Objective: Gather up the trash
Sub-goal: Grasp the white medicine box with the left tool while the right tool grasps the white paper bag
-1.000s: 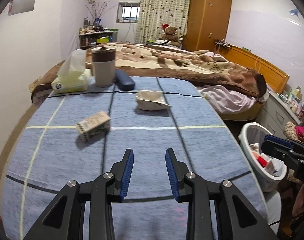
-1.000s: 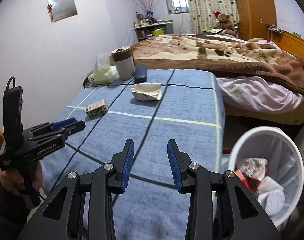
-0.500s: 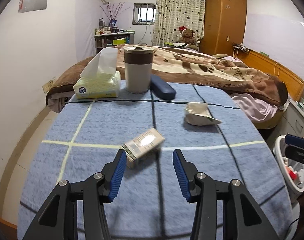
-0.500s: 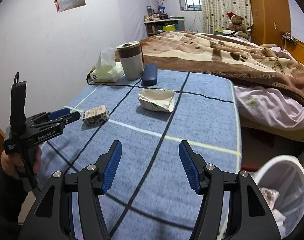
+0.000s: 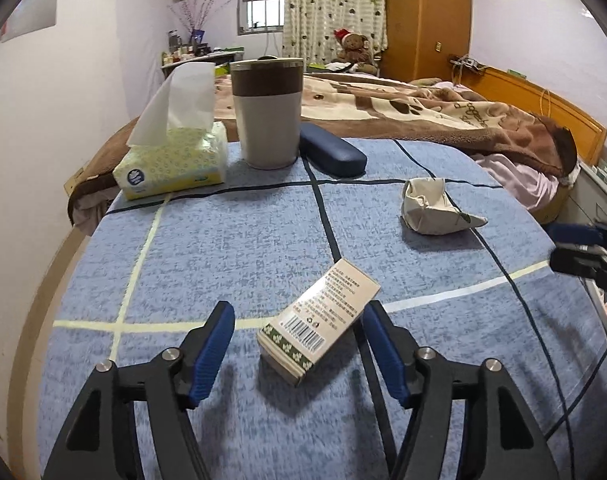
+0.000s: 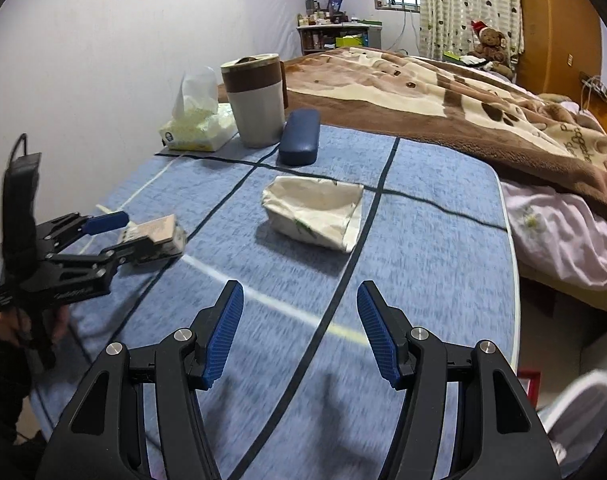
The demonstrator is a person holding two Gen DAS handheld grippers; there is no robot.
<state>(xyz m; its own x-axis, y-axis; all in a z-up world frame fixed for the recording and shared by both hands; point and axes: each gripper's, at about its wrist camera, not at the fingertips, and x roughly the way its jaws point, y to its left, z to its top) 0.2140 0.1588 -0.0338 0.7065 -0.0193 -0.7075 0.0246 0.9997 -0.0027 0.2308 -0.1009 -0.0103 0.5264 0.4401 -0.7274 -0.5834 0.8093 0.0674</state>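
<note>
1. My left gripper is opening, fingers apart around the small barcoded carton on the near blue cloth, untouched.
2. Square up, then squeeze its long sides.
3. My right gripper gapes empty, near the crumpled white bag.

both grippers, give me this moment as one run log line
left gripper: opening, astride small carton, no contact | right gripper: open, empty, short of crumpled bag | tablecloth: both pieces uncollected
</note>
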